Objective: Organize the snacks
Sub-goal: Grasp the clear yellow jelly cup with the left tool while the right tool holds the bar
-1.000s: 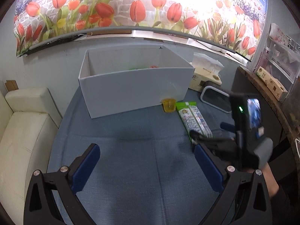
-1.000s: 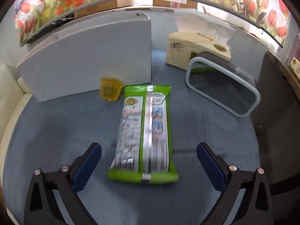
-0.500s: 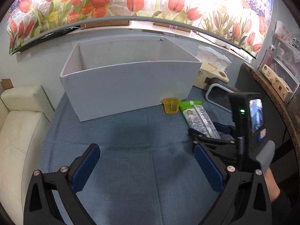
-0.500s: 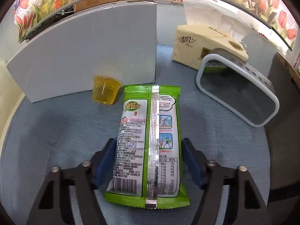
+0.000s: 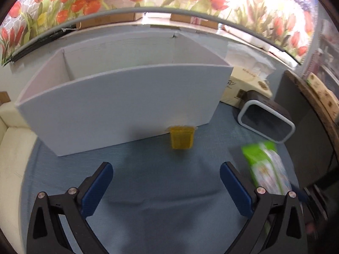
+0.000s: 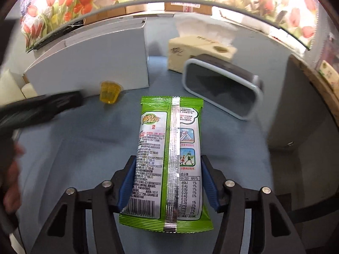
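The blue cloth-covered table [image 5: 148, 190] is carrying everything, and the biggest thing on it, the open white box [image 5: 118, 105], is standing across the far side with its long front wall facing both cameras. To the box's right a tissue box [image 6: 197, 50] and a white-rimmed container [image 6: 222, 91] are sitting close together, out of the way. The green snack packet [image 6: 169, 158] is lying between the right gripper [image 6: 168, 182] pads, which have just been closing and are now pressing its two long edges; its long axis is running straight ahead along the fingers, toward the gap beside the box's right end. The left gripper [image 5: 165, 186] is hanging spread wide with nothing between its pads, and the small yellow jelly cup [image 5: 181, 138] is sitting directly ahead of it, touching or just short of the box's front wall, so the left hand is judged the nearer one for that cup
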The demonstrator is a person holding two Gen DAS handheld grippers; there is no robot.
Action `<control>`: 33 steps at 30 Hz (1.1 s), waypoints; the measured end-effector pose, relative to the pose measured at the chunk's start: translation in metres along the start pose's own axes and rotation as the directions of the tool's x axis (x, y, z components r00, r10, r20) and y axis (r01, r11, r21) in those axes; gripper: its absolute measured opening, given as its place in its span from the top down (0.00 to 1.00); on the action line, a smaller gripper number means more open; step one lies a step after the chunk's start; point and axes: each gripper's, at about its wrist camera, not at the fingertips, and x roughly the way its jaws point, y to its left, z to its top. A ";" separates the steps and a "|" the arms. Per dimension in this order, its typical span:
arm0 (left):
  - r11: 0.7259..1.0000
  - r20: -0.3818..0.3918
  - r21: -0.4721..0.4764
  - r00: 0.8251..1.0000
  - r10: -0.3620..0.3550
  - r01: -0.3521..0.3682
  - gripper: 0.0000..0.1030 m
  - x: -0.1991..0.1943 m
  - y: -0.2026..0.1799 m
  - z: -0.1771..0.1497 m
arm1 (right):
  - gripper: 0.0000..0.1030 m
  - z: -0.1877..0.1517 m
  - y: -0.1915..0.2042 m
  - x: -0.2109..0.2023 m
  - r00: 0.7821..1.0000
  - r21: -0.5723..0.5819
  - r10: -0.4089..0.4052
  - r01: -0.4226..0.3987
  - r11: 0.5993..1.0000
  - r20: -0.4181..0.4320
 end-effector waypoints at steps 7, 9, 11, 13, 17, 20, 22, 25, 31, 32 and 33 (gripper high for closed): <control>0.989 0.004 -0.041 0.990 0.144 -0.143 0.01 0.045 -0.035 0.013 | 0.40 -0.036 -0.026 -0.049 1.000 -0.015 0.009 -0.009 1.000 0.029; 0.983 -0.008 -0.071 0.986 0.167 -0.167 0.01 0.055 -0.041 0.017 | 0.40 -0.044 -0.031 -0.057 0.999 -0.010 0.017 -0.017 1.000 0.030; 0.982 -0.016 -0.086 0.985 0.169 -0.170 0.01 0.063 -0.046 0.019 | 0.40 -0.049 -0.036 -0.061 0.999 0.002 0.016 -0.016 1.000 0.032; 0.981 -0.014 -0.092 0.986 0.169 -0.170 0.03 0.069 -0.050 0.021 | 0.40 -0.051 -0.037 -0.061 0.999 0.011 0.020 -0.021 1.000 0.042; 0.981 -0.009 -0.102 0.987 0.163 -0.163 0.22 0.078 -0.055 0.023 | 0.40 -0.056 -0.040 -0.063 0.999 0.018 0.014 -0.015 1.000 0.053; 0.980 -0.038 -0.117 0.987 0.155 -0.158 0.36 0.083 -0.052 0.022 | 0.40 -0.059 -0.043 -0.069 0.997 0.034 0.030 -0.032 0.999 0.065; 0.980 -0.022 -0.113 0.986 0.163 -0.165 0.46 0.083 -0.052 0.021 | 0.40 -0.057 -0.045 -0.068 0.997 0.033 0.030 -0.032 0.999 0.074; 0.982 -0.020 -0.124 0.990 0.140 -0.141 0.53 0.080 -0.049 0.021 | 0.40 -0.057 -0.046 -0.067 0.996 0.039 0.038 -0.042 0.998 0.076; 0.985 -0.011 -0.130 0.993 0.117 -0.117 0.53 0.073 -0.042 0.020 | 0.40 -0.060 -0.043 -0.072 0.996 0.047 0.041 -0.045 0.998 0.085; 0.985 -0.007 -0.130 0.993 0.115 -0.115 0.53 0.071 -0.042 0.020 | 0.40 -0.060 -0.043 -0.072 0.996 0.043 0.037 -0.040 0.998 0.085; 0.986 -0.002 -0.128 0.994 0.108 -0.107 0.53 0.068 -0.040 0.020 | 0.40 -0.059 -0.044 -0.071 0.996 0.039 0.034 -0.038 0.999 0.087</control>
